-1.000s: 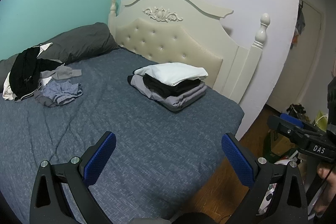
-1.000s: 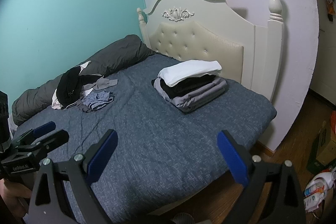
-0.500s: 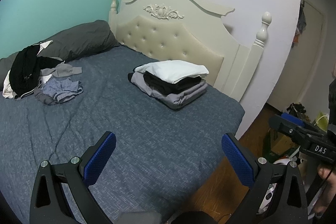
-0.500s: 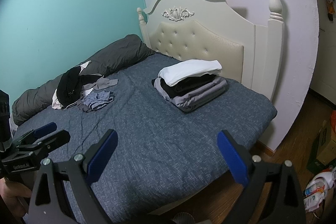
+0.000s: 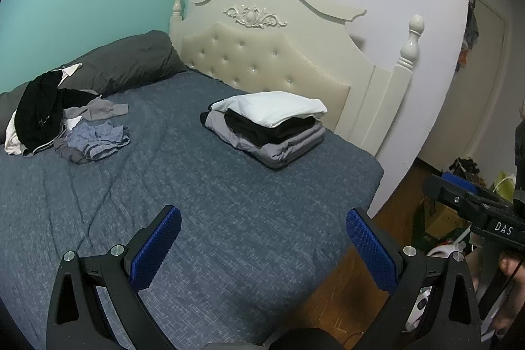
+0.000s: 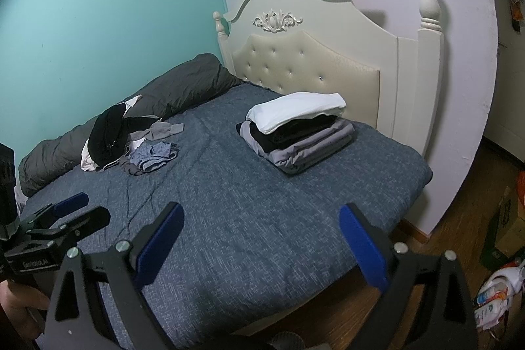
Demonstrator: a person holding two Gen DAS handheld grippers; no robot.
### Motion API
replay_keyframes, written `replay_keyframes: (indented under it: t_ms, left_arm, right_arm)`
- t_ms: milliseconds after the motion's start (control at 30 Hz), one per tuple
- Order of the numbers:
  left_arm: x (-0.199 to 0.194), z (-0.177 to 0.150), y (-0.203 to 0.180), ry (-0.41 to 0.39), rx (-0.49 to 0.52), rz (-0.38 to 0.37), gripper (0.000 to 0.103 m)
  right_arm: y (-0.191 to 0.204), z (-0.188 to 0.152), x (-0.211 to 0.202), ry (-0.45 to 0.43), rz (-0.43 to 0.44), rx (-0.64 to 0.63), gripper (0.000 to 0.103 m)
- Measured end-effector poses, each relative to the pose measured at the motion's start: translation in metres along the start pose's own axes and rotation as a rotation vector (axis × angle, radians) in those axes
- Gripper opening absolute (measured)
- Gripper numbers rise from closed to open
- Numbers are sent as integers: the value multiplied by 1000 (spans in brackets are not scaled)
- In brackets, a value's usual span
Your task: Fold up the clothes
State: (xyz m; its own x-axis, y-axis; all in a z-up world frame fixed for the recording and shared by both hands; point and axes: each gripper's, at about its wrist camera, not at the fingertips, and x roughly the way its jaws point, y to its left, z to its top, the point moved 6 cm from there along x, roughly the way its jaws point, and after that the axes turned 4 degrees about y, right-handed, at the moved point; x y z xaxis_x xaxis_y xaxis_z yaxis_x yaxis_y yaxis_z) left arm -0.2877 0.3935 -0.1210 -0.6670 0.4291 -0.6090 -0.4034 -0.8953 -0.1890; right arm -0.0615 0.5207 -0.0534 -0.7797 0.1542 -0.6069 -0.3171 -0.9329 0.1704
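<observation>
Clothes sit in two groups on the blue bedspread (image 5: 229, 205). One folded stack (image 5: 267, 127) lies at about 1 o'clock from the left gripper (image 5: 262, 246), near the cream tufted headboard (image 5: 262, 61): a white piece on top, a black one under it, grey at the bottom. One loose pile (image 5: 65, 123) of black, grey, white and blue garments lies at 10 o'clock, against a dark grey rolled duvet (image 5: 124, 61). Both tools hang over the bed's near edge, jaws spread wide and empty; the right gripper (image 6: 261, 246) has the stack at 12 o'clock.
</observation>
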Motion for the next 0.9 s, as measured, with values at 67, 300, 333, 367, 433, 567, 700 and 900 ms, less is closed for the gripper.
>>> replay_keyframes:
  t_ms: [67,300,333,367,433,567,700,900]
  left_arm:
    - [0,0,0,-2,-1,0,102]
    - [-1,0,0,-7,-3,0,102]
    - [-1,0,0,-8,-4,0,102]
    - [-1,-1,0,-9,-4,1,102]
    - [-1,0,0,-9,-3,1,102]
    - [-2,0,0,-9,-6,4,102]
    - [-2,1,1,-9,-9,7,102]
    - [-3,1,-1,-9,-5,4,102]
  right_arm:
    - [0,0,0,-1,0,1,96]
    - [1,-1,0,-1,-2,-1,96]
    - [1,-1,0,0,-3,-1,96]
    - [1,-1,0,0,-4,-1,96]
    - [1,-1,0,1,-5,-1,96]
    - [0,-1,1,-1,-17,-3,97]
    - [-1,-1,3,-1,-36,-12,100]
    - [-4,-2,3,-10,-47,-1,103]
